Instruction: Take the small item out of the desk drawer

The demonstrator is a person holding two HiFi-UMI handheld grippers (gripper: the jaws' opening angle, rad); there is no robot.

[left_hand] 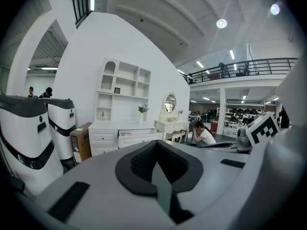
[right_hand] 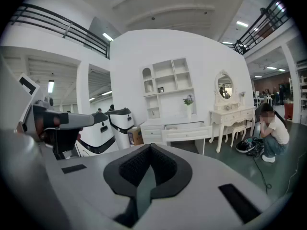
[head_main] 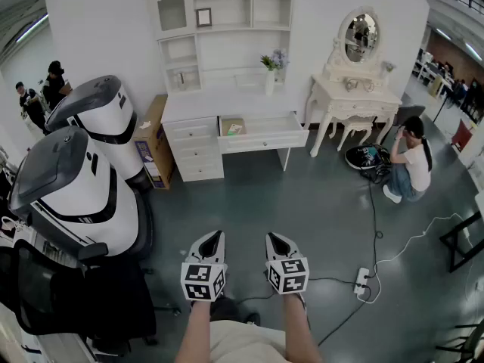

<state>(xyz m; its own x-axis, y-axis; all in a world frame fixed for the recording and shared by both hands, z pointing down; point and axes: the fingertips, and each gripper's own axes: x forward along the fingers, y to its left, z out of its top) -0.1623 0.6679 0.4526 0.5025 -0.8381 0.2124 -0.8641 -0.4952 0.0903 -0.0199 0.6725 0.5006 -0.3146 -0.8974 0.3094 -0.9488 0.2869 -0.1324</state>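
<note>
2 grippers (L gripper (head_main: 212,240), R gripper (head_main: 275,242)), 1 desk (head_main: 198,108) w/ 1 open drawer (head_main: 261,138), 1 dressing table (head_main: 355,97), 2 white pods (head_main: 98,116) (head_main: 72,191)

The left hand-held gripper (head_main: 214,237) and the right hand-held gripper (head_main: 272,238) share smooth, pale grey shells that taper to points. Each is lined with black textured padding (left_hand: 139,164) and set with black rectangular slots (left_hand: 67,201). Each carries a cube (head_main: 202,280) of black-and-white square markers. At six o'clock shows a beige garment (head_main: 242,342).

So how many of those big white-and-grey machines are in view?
2. The far machine stands beside the cardboard box left of the desk; the near machine sits in front of it, closer to the camera. None seems hidden.
</note>
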